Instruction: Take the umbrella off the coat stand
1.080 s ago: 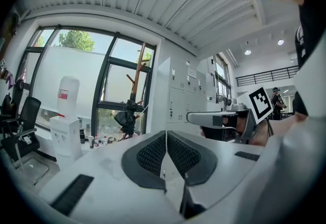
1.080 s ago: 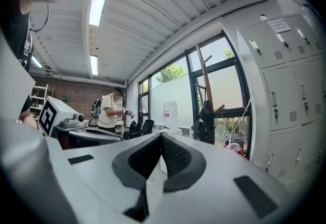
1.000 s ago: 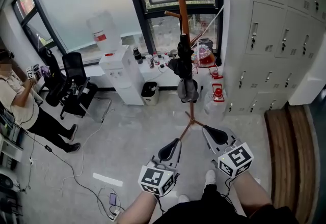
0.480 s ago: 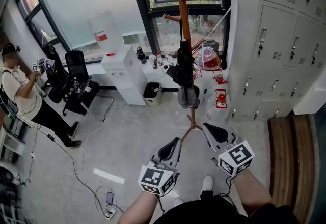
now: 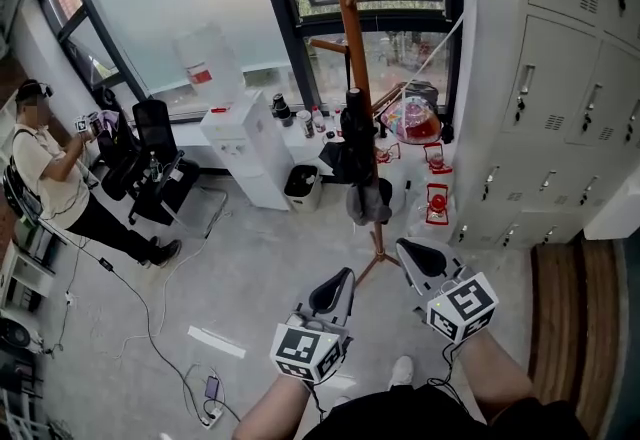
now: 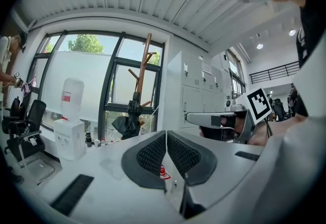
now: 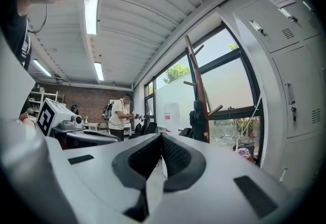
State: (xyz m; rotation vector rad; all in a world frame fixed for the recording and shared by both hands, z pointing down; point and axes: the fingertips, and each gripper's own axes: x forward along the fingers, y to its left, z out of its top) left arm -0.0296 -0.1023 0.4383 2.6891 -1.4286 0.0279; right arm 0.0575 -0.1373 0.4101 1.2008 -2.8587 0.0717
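A tall brown wooden coat stand (image 5: 345, 18) rises in front of the window. A black folded umbrella (image 5: 358, 143) hangs on its pole, about halfway up. My left gripper (image 5: 340, 280) and right gripper (image 5: 415, 253) are held side by side, level, short of the stand's base. Both are shut with nothing between the pads. In the left gripper view the umbrella (image 6: 133, 116) hangs on the stand (image 6: 146, 55), well beyond the closed left gripper (image 6: 166, 139). In the right gripper view the umbrella (image 7: 197, 121) and the stand (image 7: 196, 75) lie past the closed right gripper (image 7: 161, 141).
Grey lockers (image 5: 560, 78) line the right wall. Left of the stand are a white water dispenser (image 5: 245, 153) and a small bin (image 5: 300, 186). A person (image 5: 50, 168) stands at far left by a black office chair (image 5: 150, 158). Cables (image 5: 210, 388) lie on the floor.
Both grippers have moved forward together toward the coat stand, staying shut. The stand and umbrella now sit closer, and more of the room at left has come into view.
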